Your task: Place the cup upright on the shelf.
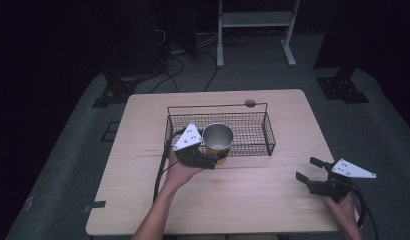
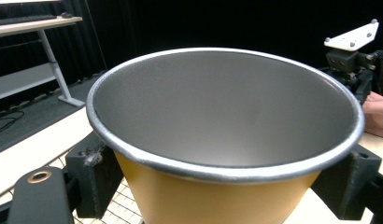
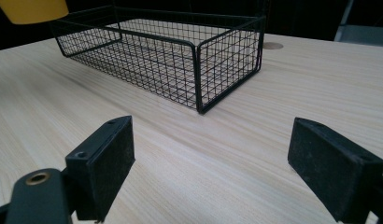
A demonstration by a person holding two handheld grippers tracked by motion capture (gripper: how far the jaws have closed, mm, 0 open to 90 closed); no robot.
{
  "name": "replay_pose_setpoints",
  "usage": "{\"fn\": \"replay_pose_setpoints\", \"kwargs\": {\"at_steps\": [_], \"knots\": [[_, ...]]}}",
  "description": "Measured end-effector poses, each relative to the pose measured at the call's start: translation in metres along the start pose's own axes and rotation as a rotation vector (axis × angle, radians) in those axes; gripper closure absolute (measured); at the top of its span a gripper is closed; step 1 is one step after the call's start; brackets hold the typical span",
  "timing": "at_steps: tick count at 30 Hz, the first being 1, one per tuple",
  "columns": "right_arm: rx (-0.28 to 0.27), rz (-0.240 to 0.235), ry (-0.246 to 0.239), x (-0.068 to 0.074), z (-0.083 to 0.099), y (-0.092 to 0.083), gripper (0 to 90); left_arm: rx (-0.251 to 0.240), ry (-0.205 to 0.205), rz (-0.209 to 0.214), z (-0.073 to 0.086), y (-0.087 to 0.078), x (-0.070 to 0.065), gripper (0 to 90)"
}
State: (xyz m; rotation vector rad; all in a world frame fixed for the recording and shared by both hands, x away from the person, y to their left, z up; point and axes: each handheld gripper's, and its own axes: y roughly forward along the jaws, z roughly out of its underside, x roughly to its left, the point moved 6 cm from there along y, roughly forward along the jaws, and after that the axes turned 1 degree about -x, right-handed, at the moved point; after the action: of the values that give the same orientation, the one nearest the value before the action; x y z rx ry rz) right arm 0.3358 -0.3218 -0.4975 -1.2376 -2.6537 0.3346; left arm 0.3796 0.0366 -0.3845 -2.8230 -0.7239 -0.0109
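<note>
Room: dark space with black curtains; a pale wooden table [image 1: 253,200] stands on grey carpet, and a white metal frame [image 1: 255,22] stands beyond it.

Left gripper: the left gripper [image 1: 213,161] is clamped on a yellow cup [image 1: 217,140]. In the left gripper view its black jaws press the cup's yellow wall from both sides, below the silver rim.

Cup: the yellow cup [image 2: 217,140] is upright, mouth up, grey inside and looks empty. In the right gripper view its yellow base [image 3: 31,9] hangs above the near-left corner of the basket, clear of the wire.

Basket: a black wire basket [image 1: 265,134] sits mid-table with its long side running left to right. It looks empty.

Key relation: the cup is at the basket's left end, over the near rim. The basket floor lies beyond and below the left gripper, so the likely step is carrying the cup forward over the wire and then setting it down.

Long axis: the cup's axis is vertical, so it should go in base first.

Right gripper: the right gripper [image 1: 309,170] rests near the table's right front corner, well apart from the basket. Its jaws stand wide with nothing between them and point towards the basket [image 3: 180,60].

Nearer hand: the left one, by far.

Risk: the base catching the near rim wire if lowered too soon.
</note>
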Motion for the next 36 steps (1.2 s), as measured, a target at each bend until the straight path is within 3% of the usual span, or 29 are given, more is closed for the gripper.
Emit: {"fn": "replay_pose_setpoints", "kwargs": {"at_steps": [19,36], "knots": [[-0.003,-0.003,0.0,0.0,0.0,0.0,13.7,0.014,-0.011,0.0,-0.015,0.015,0.026,14.6],[-0.003,-0.005,-0.004,0.0,0.0,0.0,13.6,0.029,-0.027,-0.004,-0.03,0.033,0.057,14.6]]}}
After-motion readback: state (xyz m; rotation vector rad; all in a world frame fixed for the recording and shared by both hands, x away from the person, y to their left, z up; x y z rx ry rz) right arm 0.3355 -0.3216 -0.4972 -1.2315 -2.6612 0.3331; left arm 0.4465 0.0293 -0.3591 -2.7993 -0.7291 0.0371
